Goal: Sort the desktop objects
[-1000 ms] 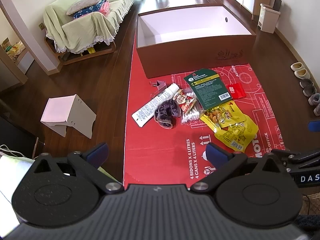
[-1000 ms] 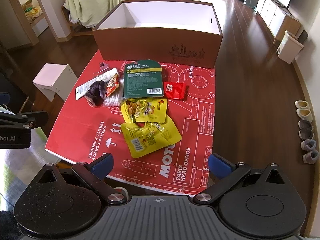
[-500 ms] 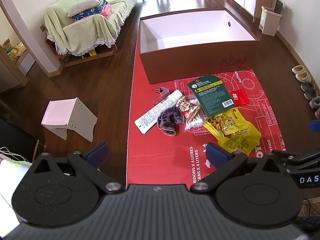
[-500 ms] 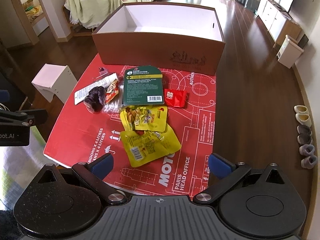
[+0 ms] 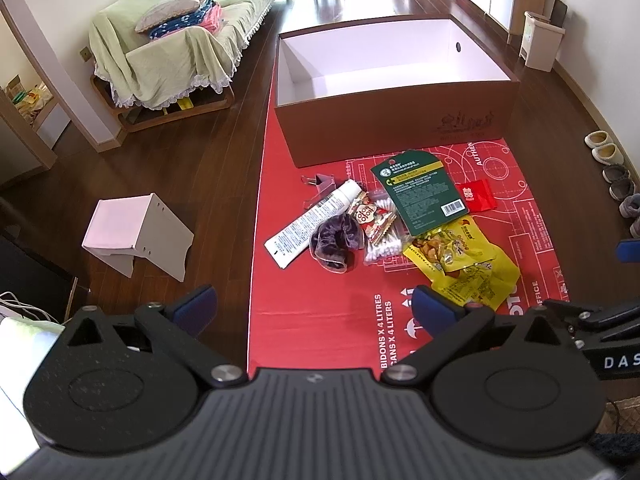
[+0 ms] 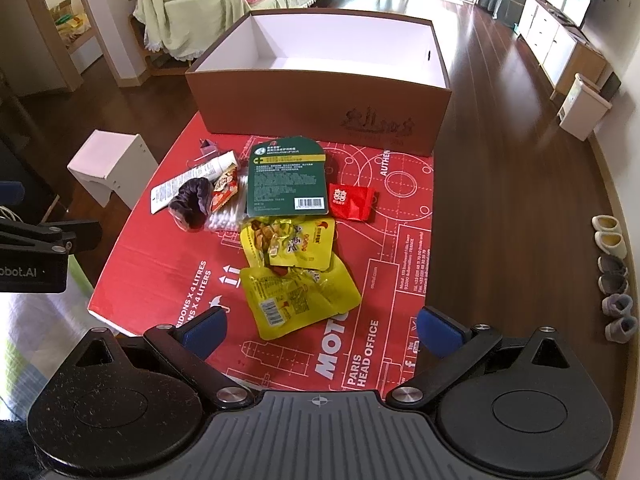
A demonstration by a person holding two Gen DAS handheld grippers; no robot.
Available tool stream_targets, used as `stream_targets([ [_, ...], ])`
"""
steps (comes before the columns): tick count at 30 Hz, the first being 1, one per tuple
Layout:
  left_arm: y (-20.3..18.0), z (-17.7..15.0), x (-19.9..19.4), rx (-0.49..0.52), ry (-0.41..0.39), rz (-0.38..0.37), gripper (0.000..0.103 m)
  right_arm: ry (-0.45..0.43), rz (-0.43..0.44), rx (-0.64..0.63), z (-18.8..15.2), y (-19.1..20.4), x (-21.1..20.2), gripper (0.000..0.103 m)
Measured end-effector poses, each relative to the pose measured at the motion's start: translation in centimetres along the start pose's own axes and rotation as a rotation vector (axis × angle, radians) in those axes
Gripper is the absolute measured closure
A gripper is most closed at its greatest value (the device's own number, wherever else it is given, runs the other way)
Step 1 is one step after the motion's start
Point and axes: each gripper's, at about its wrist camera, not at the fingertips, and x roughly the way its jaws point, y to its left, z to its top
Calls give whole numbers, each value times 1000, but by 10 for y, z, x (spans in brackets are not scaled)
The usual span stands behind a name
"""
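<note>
A red cardboard sheet (image 5: 320, 320) (image 6: 400, 240) carries a loose pile: a white tube (image 5: 312, 218) (image 6: 192, 180), a dark purple scrunchie (image 5: 334, 242) (image 6: 192, 204), a bag of cotton swabs (image 5: 384, 240), a green card pack (image 5: 420, 192) (image 6: 286, 176), a small red packet (image 5: 478, 195) (image 6: 352, 202) and two yellow snack bags (image 5: 468, 264) (image 6: 296, 280). Behind them stands an empty brown box (image 5: 396, 128) (image 6: 320, 116) with a white inside. My left gripper (image 5: 314, 306) and right gripper (image 6: 320, 328) hover open above the near edge, holding nothing.
A white stool (image 5: 136, 236) (image 6: 114, 168) stands on the dark wood floor left of the sheet. A covered sofa (image 5: 180, 44) lies far left. Shoes (image 6: 612, 272) line the right wall, beside a white bin (image 6: 582, 106).
Both grippers have pulled back and slightly up from the pile, so the objects and box now sit lower in both views. Nothing on the sheet has moved.
</note>
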Motion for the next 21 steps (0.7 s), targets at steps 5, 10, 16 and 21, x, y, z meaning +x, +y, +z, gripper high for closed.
stream_targets([
  [5, 3, -2, 3, -29, 14, 4, 1, -1, 36, 16, -7, -7, -3, 0],
  [10, 6, -9, 13, -53, 59, -13, 1, 7, 74, 18, -12, -11, -1, 0],
  [16, 4, -20, 19, -20, 48, 9, 3, 7, 130, 51, -12, -22, 7, 0],
  [21, 9, -26, 32, 5, 58, -14, 12, -14, 150, 58, -7, -28, 18, 0],
])
